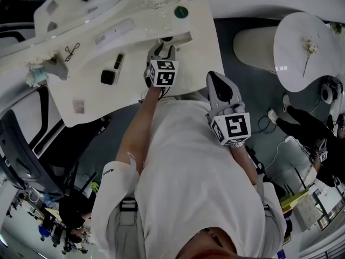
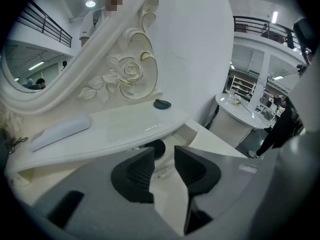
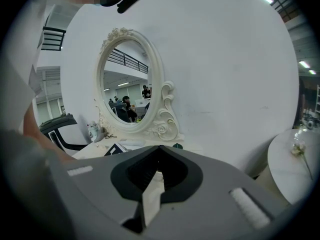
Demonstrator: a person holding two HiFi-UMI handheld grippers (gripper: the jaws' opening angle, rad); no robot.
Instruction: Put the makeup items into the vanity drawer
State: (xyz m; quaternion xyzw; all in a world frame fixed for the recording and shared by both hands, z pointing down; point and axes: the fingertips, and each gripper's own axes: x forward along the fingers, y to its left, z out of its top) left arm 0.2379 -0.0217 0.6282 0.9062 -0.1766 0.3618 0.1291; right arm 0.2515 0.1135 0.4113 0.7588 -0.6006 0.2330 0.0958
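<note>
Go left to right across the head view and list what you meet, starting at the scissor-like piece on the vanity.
Scissor-like piece → black makeup item → left tool → right tool → round white table.

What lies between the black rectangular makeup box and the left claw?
Nothing: the head view shows only bare white vanity top between the black rectangular makeup box and the left claw.

Dark round item partly hidden under vanity shelf; identity unclear.
</note>
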